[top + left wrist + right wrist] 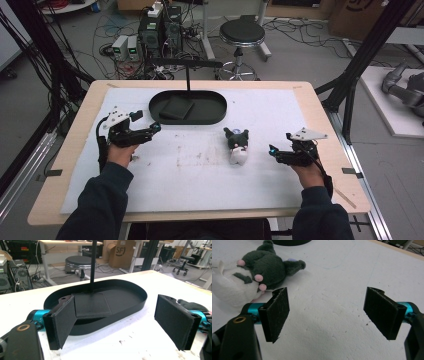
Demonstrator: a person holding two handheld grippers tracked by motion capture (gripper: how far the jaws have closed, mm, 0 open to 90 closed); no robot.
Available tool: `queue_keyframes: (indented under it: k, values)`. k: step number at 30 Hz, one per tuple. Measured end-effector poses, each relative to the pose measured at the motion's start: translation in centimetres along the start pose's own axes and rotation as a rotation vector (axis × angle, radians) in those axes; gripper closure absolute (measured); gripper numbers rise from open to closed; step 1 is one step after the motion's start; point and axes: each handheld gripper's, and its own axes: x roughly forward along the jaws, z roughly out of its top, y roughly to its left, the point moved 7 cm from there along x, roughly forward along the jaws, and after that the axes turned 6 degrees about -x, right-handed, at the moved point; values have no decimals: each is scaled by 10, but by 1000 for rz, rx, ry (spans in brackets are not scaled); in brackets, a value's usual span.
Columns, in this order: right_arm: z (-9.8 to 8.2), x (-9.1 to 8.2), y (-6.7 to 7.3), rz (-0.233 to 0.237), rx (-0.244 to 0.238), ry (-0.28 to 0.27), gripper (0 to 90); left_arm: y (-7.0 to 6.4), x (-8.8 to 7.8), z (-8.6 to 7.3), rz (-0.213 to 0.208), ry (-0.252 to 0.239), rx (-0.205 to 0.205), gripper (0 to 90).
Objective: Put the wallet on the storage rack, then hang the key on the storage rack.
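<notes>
**Plush toy lies between two wide-open grippers**

Nearest the person, two dark sleeves come in over the white foam-like sheet (200, 175) that covers the wooden table (80, 120). The sheet is matte, finely pebbled and speckled with small dark marks.

The right gripper (274, 151) rests at the right with its jaws spread wide and nothing between them; its pads (277, 312) are flat black rectangles with a rough, felt-like face on bright blue mounts.

Just to its left lies the plush toy (237, 146), on its side in the middle of the sheet, apart from both grippers. It is soft and fuzzy: a dark grey-black head with pointed ears and small pink dots, joined to a rounded white body.

The left gripper (152, 129) hovers at the left, jaws spread and empty, pointing at the tray.

Farther back sits the black oval tray (210, 117), smooth and low-walled, with a square dark pad (91, 305) inside and a thin black post (93, 265) rising from it.
</notes>
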Motion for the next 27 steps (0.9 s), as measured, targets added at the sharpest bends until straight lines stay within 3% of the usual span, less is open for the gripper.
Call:
queue_keyframes:
  k: [7, 13, 16, 20, 27]
  values:
    - [5, -1, 4, 1, 2, -20, 210, 5, -12, -11, 28, 2, -15, 160]
    - [11, 0, 7, 7, 62, -54, 191, 16, -20, -20, 35, 14, -58, 160]
    - [14, 3, 13, 19, 56, -52, 191, 21, -21, -26, 44, 35, -65, 163]
    - [16, 9, 25, 76, 40, -34, 192, 24, -24, -28, 57, 29, -87, 213]
    - [24, 17, 47, 116, 8, -28, 192, 20, -26, -27, 55, 25, -53, 213]
